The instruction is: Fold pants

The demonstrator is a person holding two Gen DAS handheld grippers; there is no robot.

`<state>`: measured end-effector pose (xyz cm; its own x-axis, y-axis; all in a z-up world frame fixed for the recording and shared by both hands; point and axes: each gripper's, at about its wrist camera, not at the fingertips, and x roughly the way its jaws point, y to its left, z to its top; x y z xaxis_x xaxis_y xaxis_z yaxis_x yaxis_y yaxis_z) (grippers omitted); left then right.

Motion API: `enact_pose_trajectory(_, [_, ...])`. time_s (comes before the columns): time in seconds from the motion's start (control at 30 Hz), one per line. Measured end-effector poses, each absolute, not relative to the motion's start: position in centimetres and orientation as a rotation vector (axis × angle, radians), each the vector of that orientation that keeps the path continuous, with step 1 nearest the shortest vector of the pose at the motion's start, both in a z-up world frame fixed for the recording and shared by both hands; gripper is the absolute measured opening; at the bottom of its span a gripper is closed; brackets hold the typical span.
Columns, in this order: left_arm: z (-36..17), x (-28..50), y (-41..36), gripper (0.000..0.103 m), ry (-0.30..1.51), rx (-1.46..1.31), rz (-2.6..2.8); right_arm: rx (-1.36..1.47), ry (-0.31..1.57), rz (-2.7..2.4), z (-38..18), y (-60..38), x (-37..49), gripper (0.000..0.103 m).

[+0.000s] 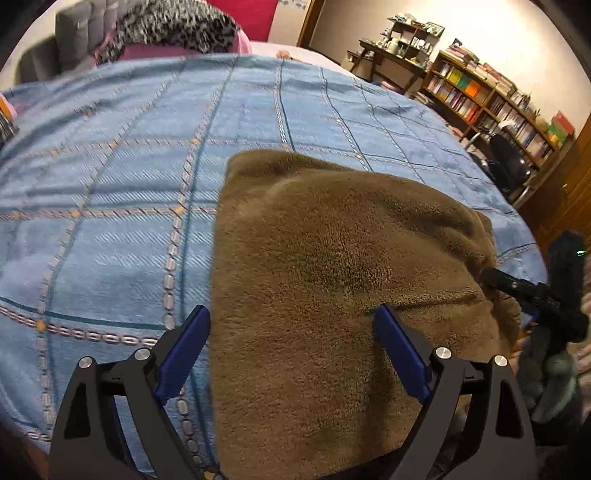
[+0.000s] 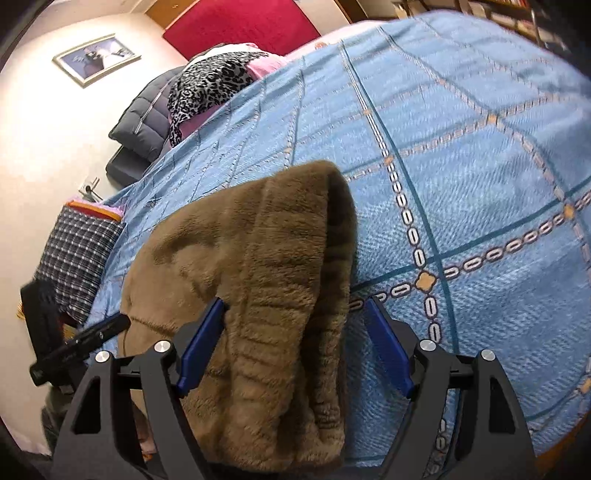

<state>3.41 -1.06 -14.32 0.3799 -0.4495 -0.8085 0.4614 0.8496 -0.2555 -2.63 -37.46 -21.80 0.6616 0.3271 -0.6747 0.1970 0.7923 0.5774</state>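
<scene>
The brown fleece pants [image 1: 332, 266] lie folded on the blue checked bedspread [image 1: 110, 206], near its front edge. My left gripper [image 1: 291, 325] is open, its blue pads astride the pants' left edge just above the fabric. My right gripper [image 2: 293, 317] is open too, straddling the ribbed waistband end of the pants [image 2: 266, 277]. The right gripper shows in the left wrist view [image 1: 532, 295] at the pants' right edge. The left gripper shows in the right wrist view [image 2: 74, 343] at the pants' left side.
Pillows and a leopard-print cloth [image 1: 173, 26] lie at the head of the bed. A checked cushion [image 2: 77, 254] sits at the bed's edge. Bookshelves [image 1: 491, 99] and a dark chair [image 1: 509, 162] stand beyond the bed's far side.
</scene>
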Motion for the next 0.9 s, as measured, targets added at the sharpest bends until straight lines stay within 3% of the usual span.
enact_pose_trajectory(0.33, [-17.7,6.1,0.6,0.093,1.177,-0.225,-0.694,0.736,0.891,0.142,-23.5,-38.1,-1.4,0.094])
enact_pose_trajectory(0.53, [-18.0,6.7,0.8,0.094,1.172,-0.268,-0.761,0.734,0.914,0.193,-23.7,-37.7,-0.4,0.096])
enact_pose_trajectory(0.6, [-18.0,6.8,0.6,0.087,1.179,-0.304,-0.796,0.727,0.912,0.215,-23.8,-37.4,-0.2,0.096])
enact_pose_trajectory(0.73, [-17.9,6.8,0.4,0.083,1.174,-0.302,-0.813,0.735,0.897,0.219,-23.9,-37.1,-0.2,0.096])
enact_pose_trajectory(0.83, [-17.7,6.9,0.1,0.079,1.172,-0.311,-0.818,0.747,0.896,0.231,-23.9,-37.1,-0.1,0.092])
enact_pose_trajectory(0.9, [-17.4,6.7,0.1,0.074,1.165,-0.306,-0.818,0.764,0.899,0.266,-23.9,-36.9,0.1,0.077])
